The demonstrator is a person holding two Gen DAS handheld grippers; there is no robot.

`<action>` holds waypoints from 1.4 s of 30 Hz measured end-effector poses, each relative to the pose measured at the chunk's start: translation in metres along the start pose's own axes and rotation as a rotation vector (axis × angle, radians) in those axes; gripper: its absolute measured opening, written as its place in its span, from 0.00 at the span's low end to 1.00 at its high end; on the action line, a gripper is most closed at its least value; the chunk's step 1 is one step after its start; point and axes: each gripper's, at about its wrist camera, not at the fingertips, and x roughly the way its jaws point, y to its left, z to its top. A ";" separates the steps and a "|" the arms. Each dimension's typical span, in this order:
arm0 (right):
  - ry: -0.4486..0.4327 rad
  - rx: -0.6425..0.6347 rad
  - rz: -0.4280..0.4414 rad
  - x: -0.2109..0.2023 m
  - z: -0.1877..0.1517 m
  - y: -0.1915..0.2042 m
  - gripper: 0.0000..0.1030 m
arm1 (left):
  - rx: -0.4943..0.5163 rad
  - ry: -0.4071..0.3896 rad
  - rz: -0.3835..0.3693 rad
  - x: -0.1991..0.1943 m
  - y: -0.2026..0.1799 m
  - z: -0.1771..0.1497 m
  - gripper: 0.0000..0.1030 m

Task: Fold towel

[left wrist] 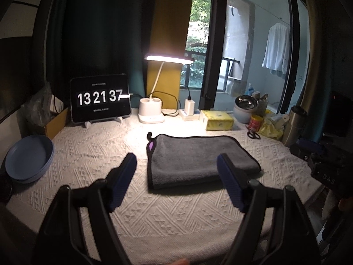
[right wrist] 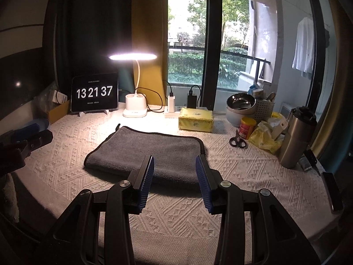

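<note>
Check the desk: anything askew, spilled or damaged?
Nothing stands out. The grey towel lies folded flat on the white cloth, both grippers open above it. Scissors and yellow packets sit cluttered but unspilled.

Left wrist view: table seen from near-left, facing far. Right wrist view: seen from near-right, closer in. Shared: towel (left wrist: pixel 198 159) (right wrist: pixel 150 152), clock tablet (left wrist: pixel 100 98) (right wrist: pixel 94 92), lamp (left wrist: pixel 168 58) (right wrist: pixel 133 56).

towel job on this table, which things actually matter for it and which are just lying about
For the job:
grey towel
left hand-held gripper
right hand-held gripper

Lying about:
clock tablet
desk lamp
tissue box
scissors
red can
steel tumbler
blue plates
</note>
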 end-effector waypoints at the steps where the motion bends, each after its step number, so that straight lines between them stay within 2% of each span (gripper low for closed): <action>1: -0.008 -0.003 -0.001 -0.005 0.000 0.000 0.41 | 0.001 -0.007 -0.002 -0.004 -0.001 0.001 0.74; 17: -0.128 -0.015 -0.029 -0.081 0.005 0.002 0.41 | 0.017 -0.123 -0.012 -0.072 -0.010 0.013 0.75; 19: -0.151 -0.008 -0.030 -0.093 0.007 0.002 0.43 | 0.017 -0.149 -0.015 -0.083 -0.012 0.018 0.79; 21: -0.173 -0.002 -0.028 -0.102 0.010 0.001 0.54 | 0.027 -0.170 -0.024 -0.091 -0.015 0.020 0.90; 23: -0.194 0.001 -0.029 -0.110 0.012 0.000 0.54 | 0.040 -0.194 -0.029 -0.100 -0.018 0.022 0.92; 31: -0.213 -0.011 -0.025 -0.118 0.015 0.002 0.55 | 0.018 -0.242 -0.026 -0.113 -0.016 0.026 0.95; 36: -0.206 -0.012 -0.022 -0.115 0.015 0.002 0.55 | 0.021 -0.234 0.005 -0.111 -0.018 0.024 0.95; 42: -0.205 -0.016 -0.021 -0.115 0.015 0.004 0.55 | 0.022 -0.224 0.002 -0.109 -0.019 0.024 0.95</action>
